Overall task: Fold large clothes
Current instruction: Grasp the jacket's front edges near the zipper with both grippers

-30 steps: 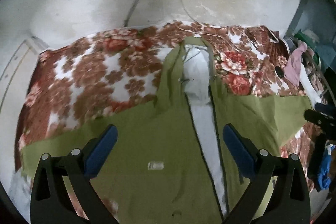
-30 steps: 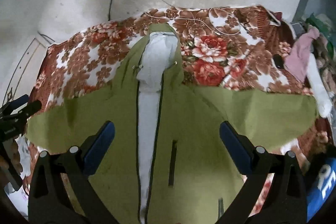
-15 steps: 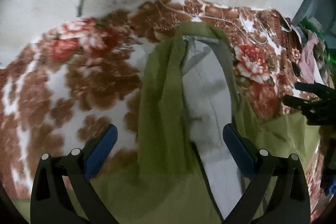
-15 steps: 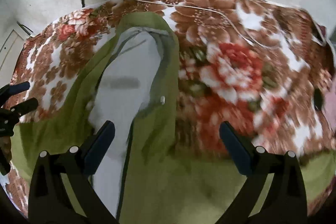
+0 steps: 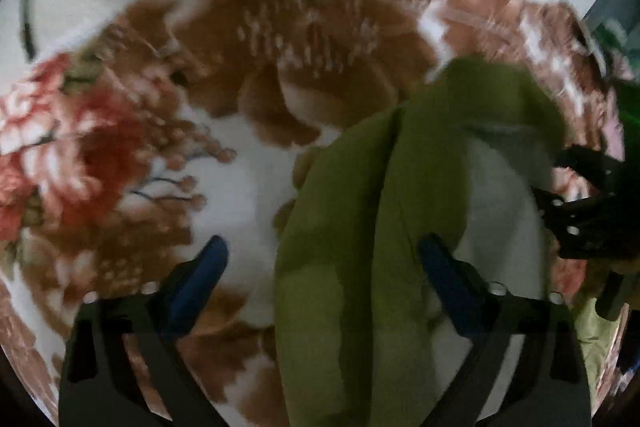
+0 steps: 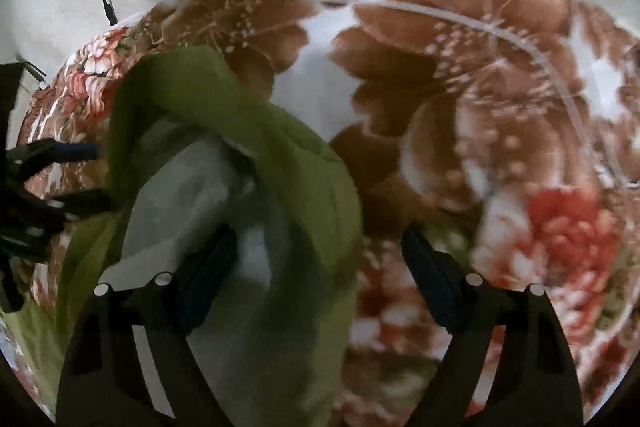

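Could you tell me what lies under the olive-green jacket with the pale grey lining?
The olive-green jacket lies on a floral brown, red and white bedspread. Whatever sits beneath the jacket's middle is covered.

The jacket (image 5: pixel 348 227) was olive green, lining (image 6: pixel 180 195) pale grey; the bedspread (image 6: pixel 460 87) white with brown and red flowers.

- Light is dim and flat, with no glare.
- Motion blur smears the brown-and-red floral bedspread (image 5: pixel 120 163) in both views; the olive-green fabric jacket (image 6: pixel 304 187) looks soft.
- Fisheye bending curves the edges, and the corners go black.
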`<state>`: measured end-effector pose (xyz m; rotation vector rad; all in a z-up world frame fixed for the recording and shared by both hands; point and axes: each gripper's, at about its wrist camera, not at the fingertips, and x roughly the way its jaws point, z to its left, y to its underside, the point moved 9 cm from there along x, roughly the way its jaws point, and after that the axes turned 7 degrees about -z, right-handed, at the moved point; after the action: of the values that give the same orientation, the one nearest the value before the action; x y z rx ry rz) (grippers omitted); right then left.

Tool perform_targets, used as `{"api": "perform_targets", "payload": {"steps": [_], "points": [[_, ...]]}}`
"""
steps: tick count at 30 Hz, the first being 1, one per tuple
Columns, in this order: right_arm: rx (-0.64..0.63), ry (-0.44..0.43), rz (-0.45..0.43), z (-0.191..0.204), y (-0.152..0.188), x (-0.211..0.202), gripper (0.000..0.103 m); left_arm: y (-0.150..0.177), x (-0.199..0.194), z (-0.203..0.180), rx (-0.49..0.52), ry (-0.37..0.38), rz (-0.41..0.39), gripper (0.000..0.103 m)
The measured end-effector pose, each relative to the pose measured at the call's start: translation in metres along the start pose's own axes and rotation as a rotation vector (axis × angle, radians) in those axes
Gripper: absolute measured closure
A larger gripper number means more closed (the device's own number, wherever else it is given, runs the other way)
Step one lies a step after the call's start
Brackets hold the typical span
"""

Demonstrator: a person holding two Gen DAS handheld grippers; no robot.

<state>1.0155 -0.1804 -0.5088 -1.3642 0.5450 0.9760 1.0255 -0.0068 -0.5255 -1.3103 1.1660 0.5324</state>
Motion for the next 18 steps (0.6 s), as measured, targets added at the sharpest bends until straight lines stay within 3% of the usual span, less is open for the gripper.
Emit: {"api": "perform_targets", "payload": {"steps": [1, 2, 3, 5, 9, 14, 18], "points": [[-0.011, -0.001, 0.006, 0.002, 0.001, 0.007, 0.058, 0.004, 0.011, -0.007, -0.009, 0.058, 0.047, 0.042], [-0.021, 0.008, 0.015, 0.004, 0.003, 0.011, 0.072, 0.006, 0.016, -0.011, -0.012, 0.087, 0.071, 0.063], [-0.029, 0.006, 0.007, 0.006, 0.003, 0.011, 0.095, 0.007, 0.017, -0.016, -0.003, 0.104, 0.071, 0.075], [-0.063, 0.011, -0.015, 0.012, 0.004, 0.005, 0.098, 0.005, 0.010, -0.021, 0.014, 0.091, 0.046, 0.090], [-0.100, -0.012, -0.045, 0.023, 0.003, -0.022, 0.100, 0.003, -0.020, -0.029, 0.030, 0.073, -0.017, 0.093], [-0.105, -0.059, -0.129, 0.044, -0.007, -0.096, 0.100, 0.001, -0.096, -0.045, 0.000, 0.110, -0.132, 0.094], [-0.149, -0.076, -0.180, 0.070, -0.005, -0.152, 0.099, 0.011, -0.160, -0.064, 0.037, 0.112, -0.201, 0.094]]}}
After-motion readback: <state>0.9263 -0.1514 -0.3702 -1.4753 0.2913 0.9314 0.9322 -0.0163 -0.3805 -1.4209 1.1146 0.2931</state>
